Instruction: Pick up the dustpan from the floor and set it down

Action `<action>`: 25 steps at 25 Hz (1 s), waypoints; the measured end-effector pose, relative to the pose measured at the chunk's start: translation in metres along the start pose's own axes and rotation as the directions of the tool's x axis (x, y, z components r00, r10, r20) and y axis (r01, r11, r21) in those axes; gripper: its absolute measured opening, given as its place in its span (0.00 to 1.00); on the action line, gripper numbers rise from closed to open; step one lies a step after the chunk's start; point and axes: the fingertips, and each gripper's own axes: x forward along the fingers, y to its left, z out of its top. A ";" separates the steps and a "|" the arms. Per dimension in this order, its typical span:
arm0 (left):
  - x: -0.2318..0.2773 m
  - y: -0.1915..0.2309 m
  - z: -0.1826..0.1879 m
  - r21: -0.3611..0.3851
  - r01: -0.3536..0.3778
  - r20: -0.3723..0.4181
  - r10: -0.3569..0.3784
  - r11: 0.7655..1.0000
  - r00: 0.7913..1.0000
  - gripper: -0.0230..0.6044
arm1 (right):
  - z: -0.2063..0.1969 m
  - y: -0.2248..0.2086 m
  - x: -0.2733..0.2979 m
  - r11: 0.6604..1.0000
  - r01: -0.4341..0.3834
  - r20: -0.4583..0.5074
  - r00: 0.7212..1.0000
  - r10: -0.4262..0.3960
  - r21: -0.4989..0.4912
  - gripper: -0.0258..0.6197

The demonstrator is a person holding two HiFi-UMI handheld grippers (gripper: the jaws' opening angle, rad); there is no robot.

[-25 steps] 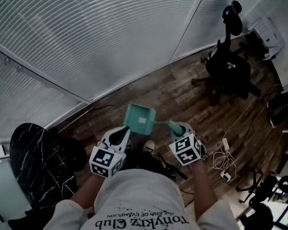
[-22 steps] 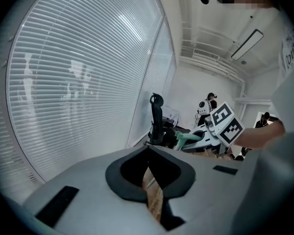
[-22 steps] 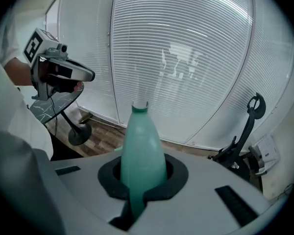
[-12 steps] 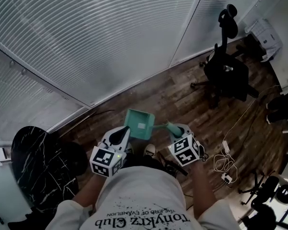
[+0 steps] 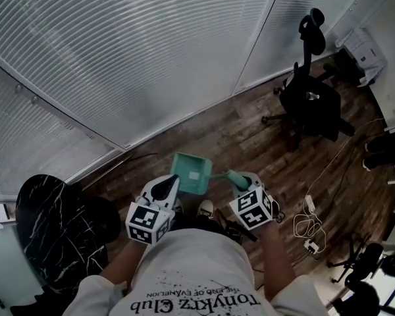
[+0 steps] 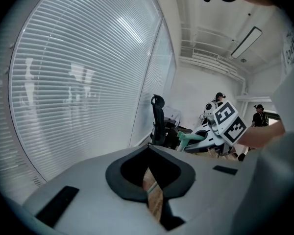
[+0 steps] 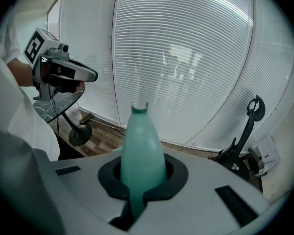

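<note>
The head view looks steeply down from the person's head onto the floor (image 5: 250, 137), with the left gripper (image 5: 170, 182) and right gripper (image 5: 240, 176) close below and the chair (image 5: 313, 101) farther off by the blinds (image 5: 131, 51). Each gripper view sits just behind its own jaws and looks out along them, the right one past the dustpan (image 7: 139, 151). Both catch the chair, the blinds and the other gripper, as does the head view.

Right claw (image 5: 240, 178) grips the teal dustpan (image 5: 189, 173) by its handle over a wooden floor (image 5: 250, 133); left claw (image 5: 163, 188) hangs just beside the dustpan, office chair (image 5: 309, 101) well beyond it.
</note>
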 end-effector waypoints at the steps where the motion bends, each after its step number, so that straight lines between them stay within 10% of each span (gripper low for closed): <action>1: -0.001 0.000 0.000 0.013 -0.008 -0.005 0.008 1.000 1.000 0.07 | 0.000 0.001 -0.001 1.000 0.000 0.001 1.000 0.000 0.000 0.08; 25: 0.003 -0.006 0.003 -0.027 0.031 0.000 -0.031 0.999 1.000 0.07 | -0.002 -0.003 -0.001 1.000 -0.002 -0.004 1.000 0.002 0.007 0.08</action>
